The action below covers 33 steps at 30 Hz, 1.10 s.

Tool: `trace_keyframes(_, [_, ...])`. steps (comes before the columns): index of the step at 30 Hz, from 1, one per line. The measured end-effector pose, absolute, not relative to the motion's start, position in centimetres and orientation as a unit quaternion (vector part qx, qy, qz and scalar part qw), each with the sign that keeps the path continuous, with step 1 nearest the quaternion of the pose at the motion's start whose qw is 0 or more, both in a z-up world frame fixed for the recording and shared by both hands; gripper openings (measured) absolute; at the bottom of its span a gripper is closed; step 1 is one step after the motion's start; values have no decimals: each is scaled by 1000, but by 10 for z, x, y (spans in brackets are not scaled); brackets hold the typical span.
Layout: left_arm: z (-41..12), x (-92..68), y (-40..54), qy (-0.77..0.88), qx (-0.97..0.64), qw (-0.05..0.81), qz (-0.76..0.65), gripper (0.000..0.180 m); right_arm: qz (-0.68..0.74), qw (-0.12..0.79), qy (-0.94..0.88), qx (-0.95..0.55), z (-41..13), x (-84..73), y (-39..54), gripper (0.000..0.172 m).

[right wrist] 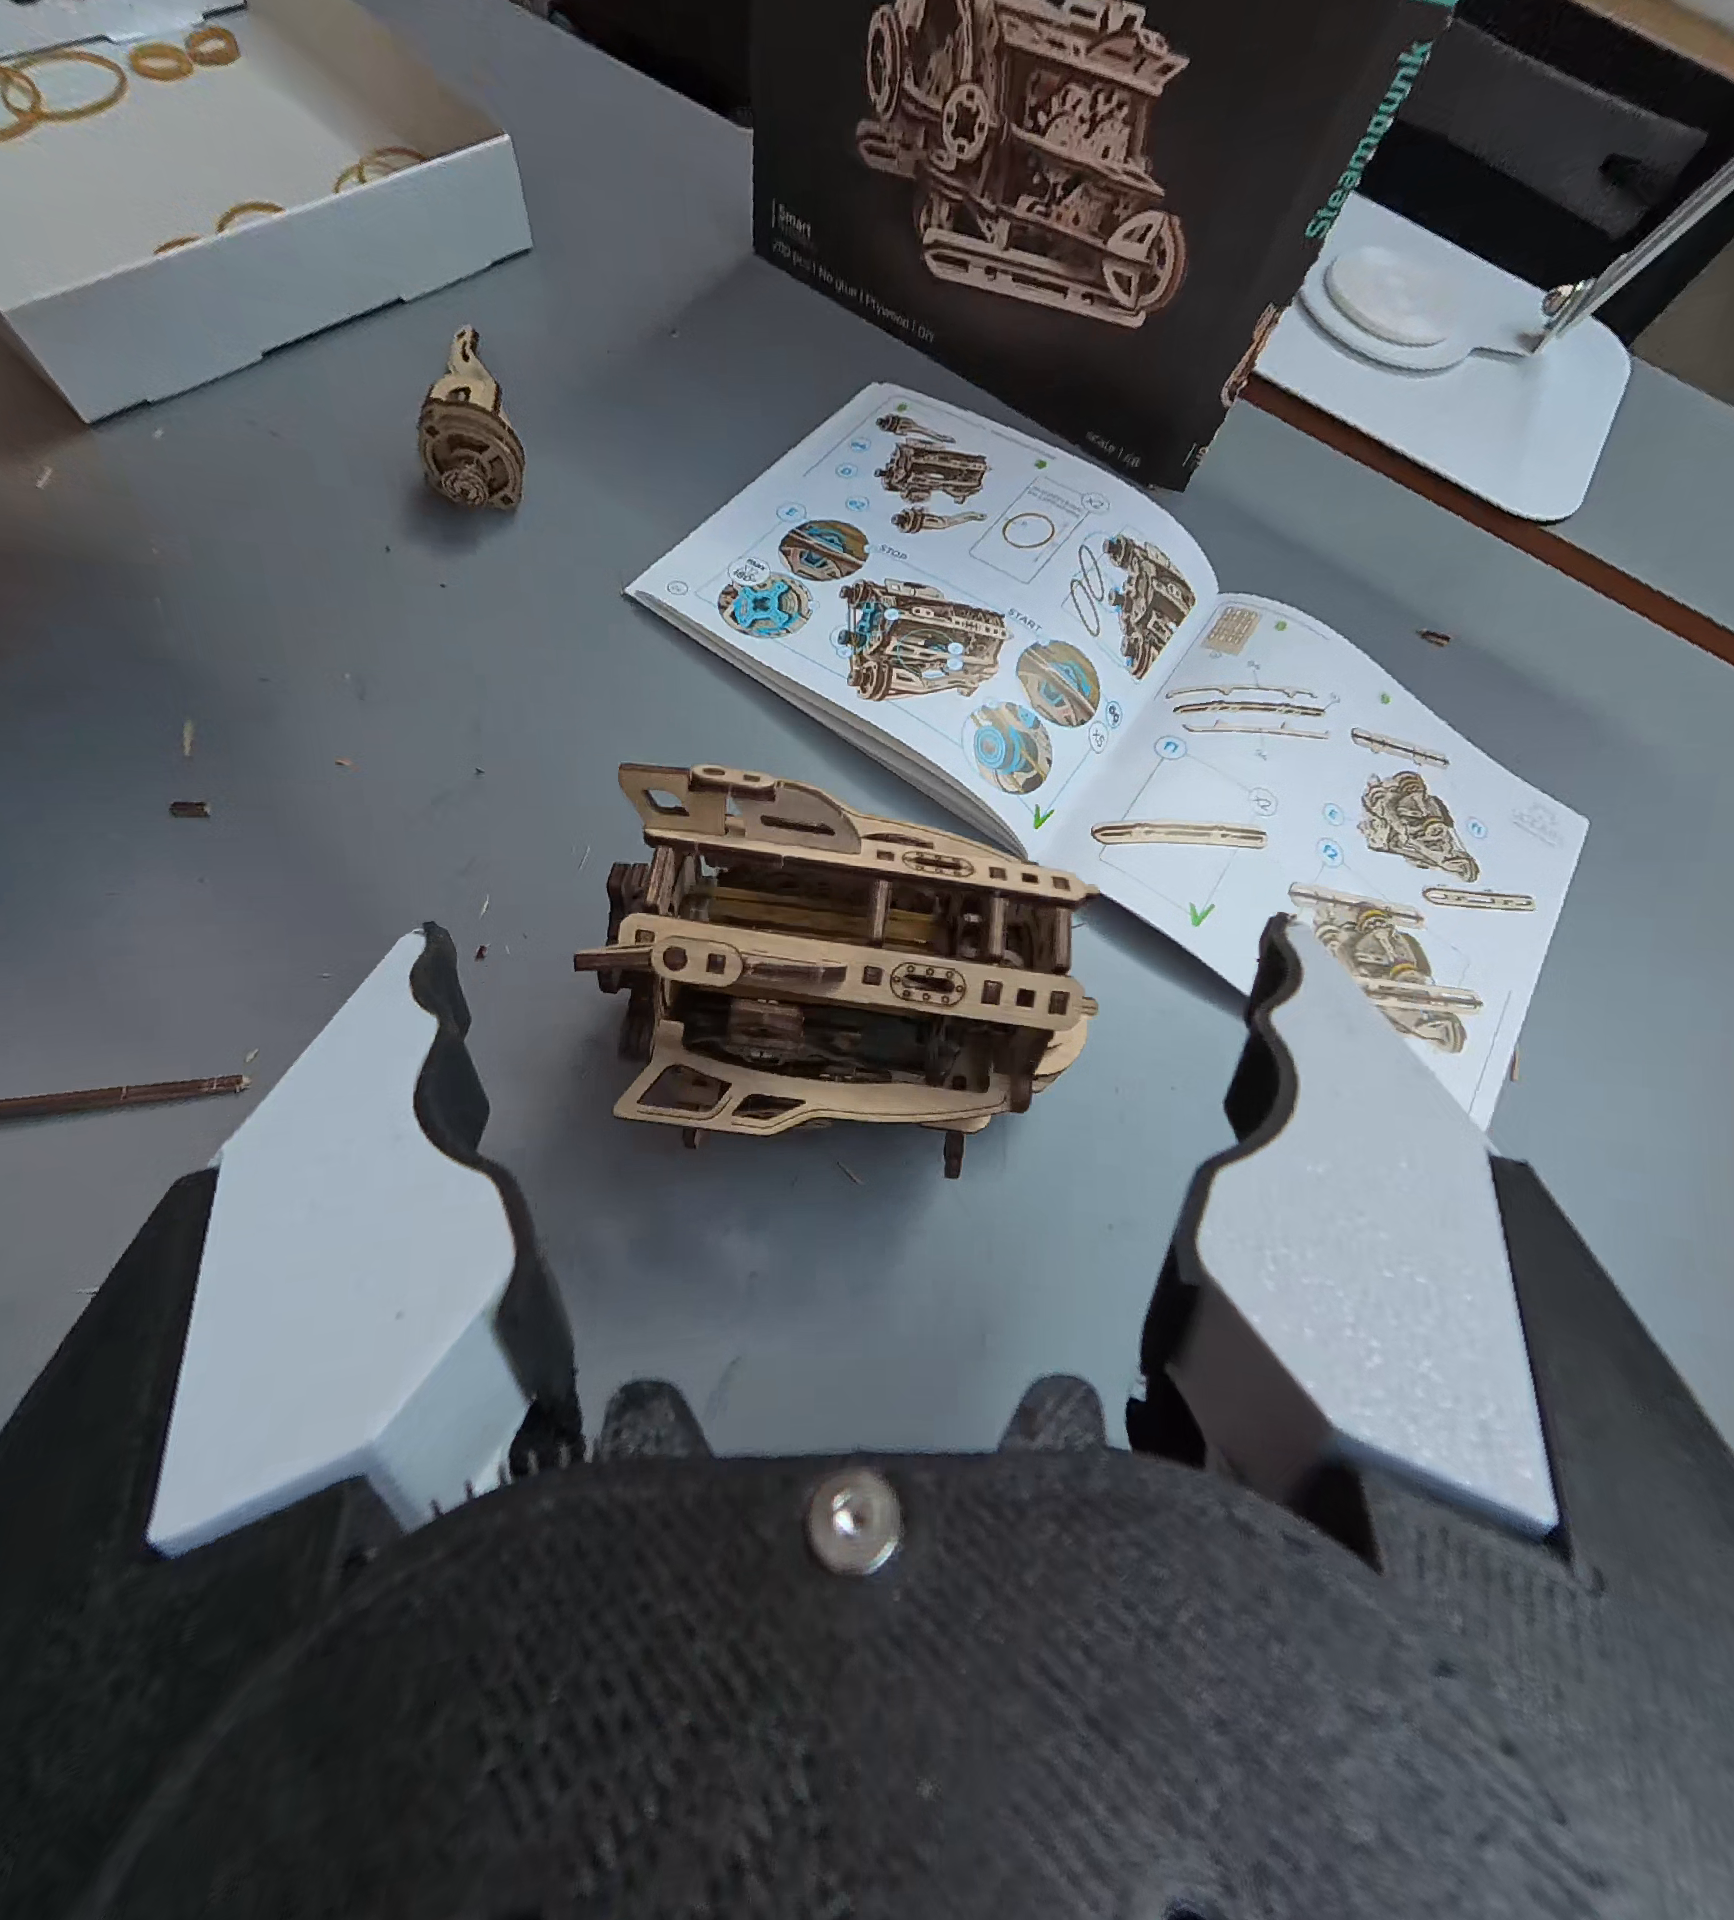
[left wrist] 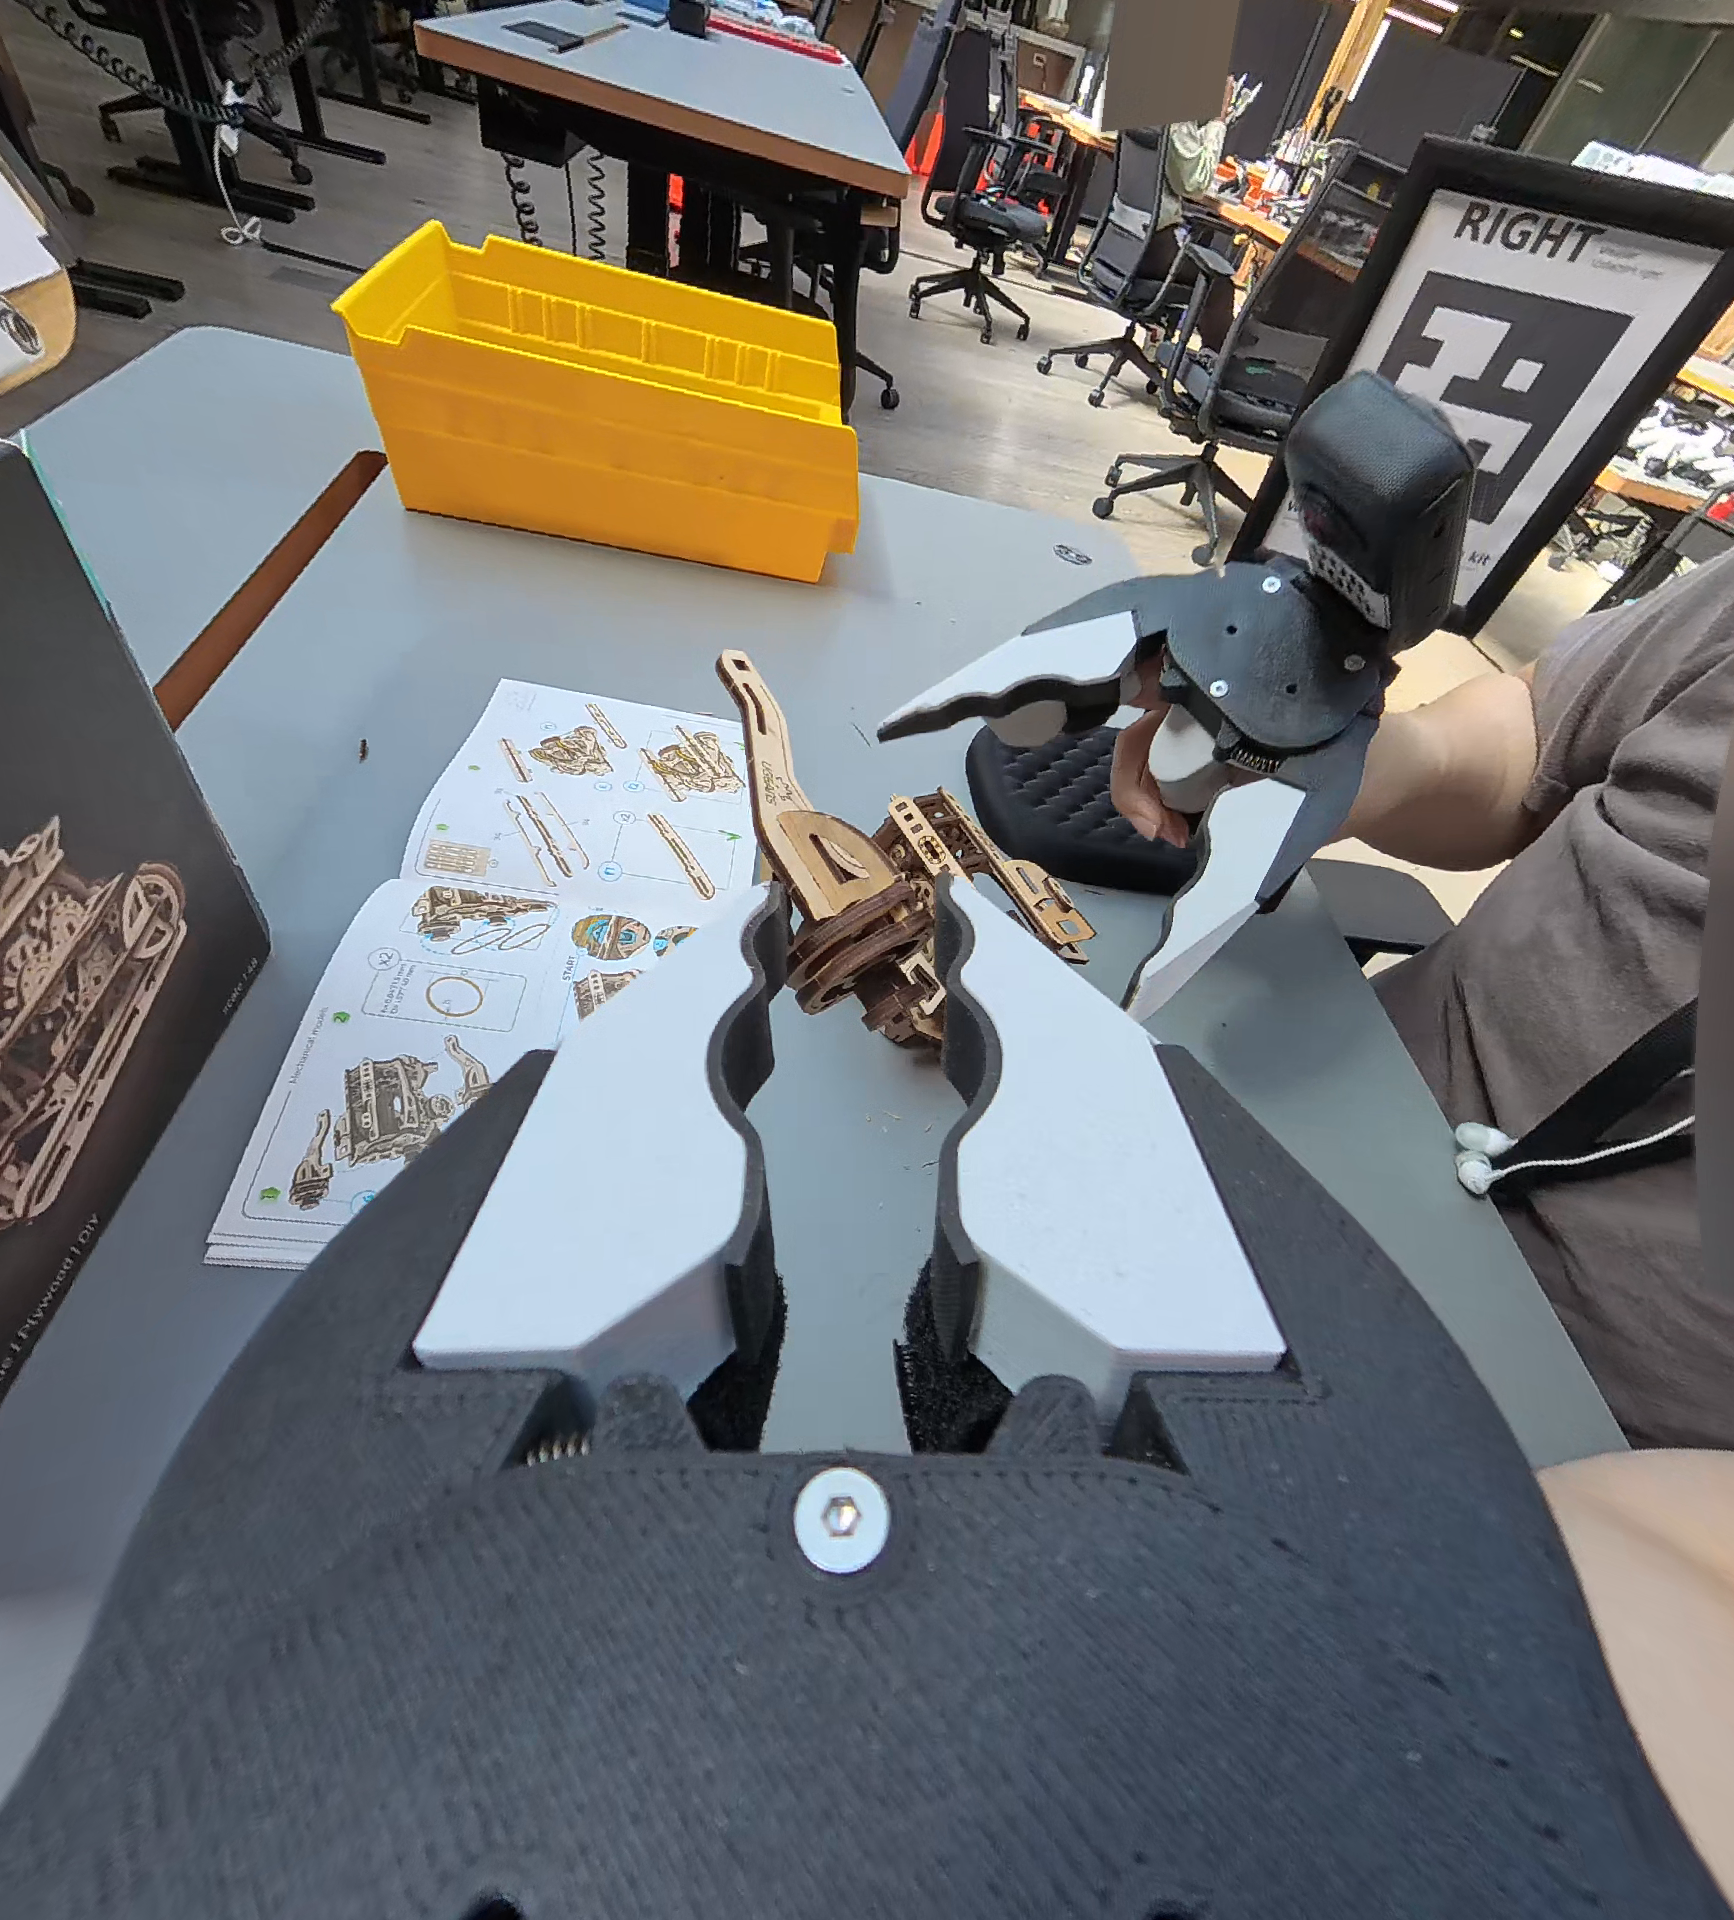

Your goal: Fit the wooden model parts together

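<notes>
My left gripper [left wrist: 858,894] is shut on a wooden part with a long slotted lever and stacked discs [left wrist: 827,883], and its pads sit on either side of the discs. Behind this part, the main wooden model [left wrist: 988,862] lies on the grey table [left wrist: 530,603]. In the right wrist view the model [right wrist: 832,966] lies on its side between my right gripper's fingers. My right gripper [right wrist: 855,930] is wide open and neither pad touches the model. It also shows in the left wrist view [left wrist: 1008,868], spread over the model. The left gripper is outside the right wrist view.
A small wooden wheel part [right wrist: 468,436] stands at the far left. The open instruction booklet [right wrist: 1154,727] lies just beyond the model, with the dark kit box [right wrist: 1050,208] behind it. There is also a white tray of rubber bands [right wrist: 219,208], a thin stick [right wrist: 84,1101] and a yellow bin [left wrist: 614,416]. A person sits to the right [left wrist: 1569,987]. The tips of one gripper are about 15 cm away from the tips of the other.
</notes>
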<state>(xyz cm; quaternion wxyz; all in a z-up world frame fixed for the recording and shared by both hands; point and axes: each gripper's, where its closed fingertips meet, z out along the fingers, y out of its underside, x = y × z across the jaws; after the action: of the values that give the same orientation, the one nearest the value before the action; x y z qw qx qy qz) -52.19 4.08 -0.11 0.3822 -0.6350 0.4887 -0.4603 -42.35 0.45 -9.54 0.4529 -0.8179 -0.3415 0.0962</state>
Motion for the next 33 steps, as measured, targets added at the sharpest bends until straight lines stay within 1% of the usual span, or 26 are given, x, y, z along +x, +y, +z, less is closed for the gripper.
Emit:
trace_keyframes(2, [2, -524, 40, 486, -632, 388, -462, 26, 98, 450, -331, -823, -105, -424, 3, 145])
trace_keyframes(7, [2, -524, 40, 487, -630, 391, -460, 26, 97, 482, -306, -815, -108, -420, 9, 144])
trace_keyframes(12, [2, -525, 41, 486, -631, 392, -461, 26, 116, 453, -301, -831, -126, -422, 12, 141])
trace_keyframes(14, [1, -526, 42, 484, -634, 393, -458, 26, 115, 451, -302, -832, -129, -420, 13, 135])
trace_keyframes(15, [0, -527, 43, 484, -635, 392, -457, 26, 119, 451, -307, -830, -129, -420, 13, 127])
trace_keyframes(20, [-1, -528, 45, 478, -638, 389, -462, 26, 159, 428, -335, -824, -132, -427, 7, 105])
trace_keyframes(27, [0, -529, 43, 482, -642, 391, -451, 26, 194, 405, -414, -792, -131, -429, 1, 103])
trace_keyframes(33, [-3, -528, 43, 483, -647, 386, -446, 26, 252, 377, -505, -734, -129, -430, -6, 99])
